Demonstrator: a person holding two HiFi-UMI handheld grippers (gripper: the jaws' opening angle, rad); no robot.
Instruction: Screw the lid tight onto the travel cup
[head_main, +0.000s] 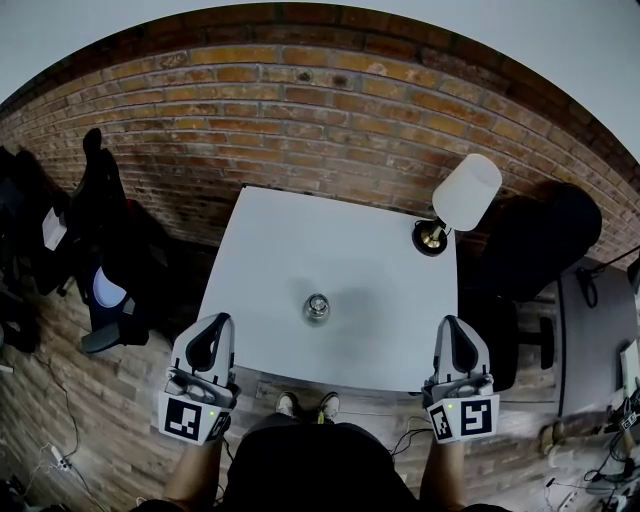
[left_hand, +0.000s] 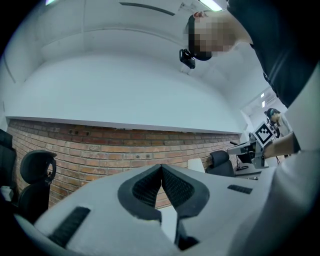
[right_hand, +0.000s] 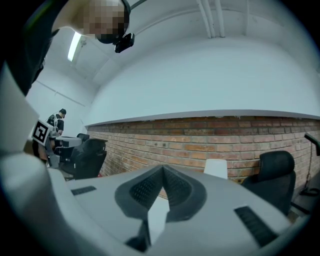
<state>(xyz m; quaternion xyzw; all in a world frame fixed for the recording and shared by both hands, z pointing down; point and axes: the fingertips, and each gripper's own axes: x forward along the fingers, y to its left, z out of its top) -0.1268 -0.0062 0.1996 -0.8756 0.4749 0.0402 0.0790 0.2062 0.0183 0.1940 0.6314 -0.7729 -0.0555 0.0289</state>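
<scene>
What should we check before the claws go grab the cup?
1. Travel cup upright on the table: ok.
2. Lid sitting on the cup: cannot tell, too small from above.
3. Left claw empty: ok.
4. Right claw empty: ok.
5. Claws open for grabbing: not ok, both are shut.
6. Lamp away from the cup: ok.
</scene>
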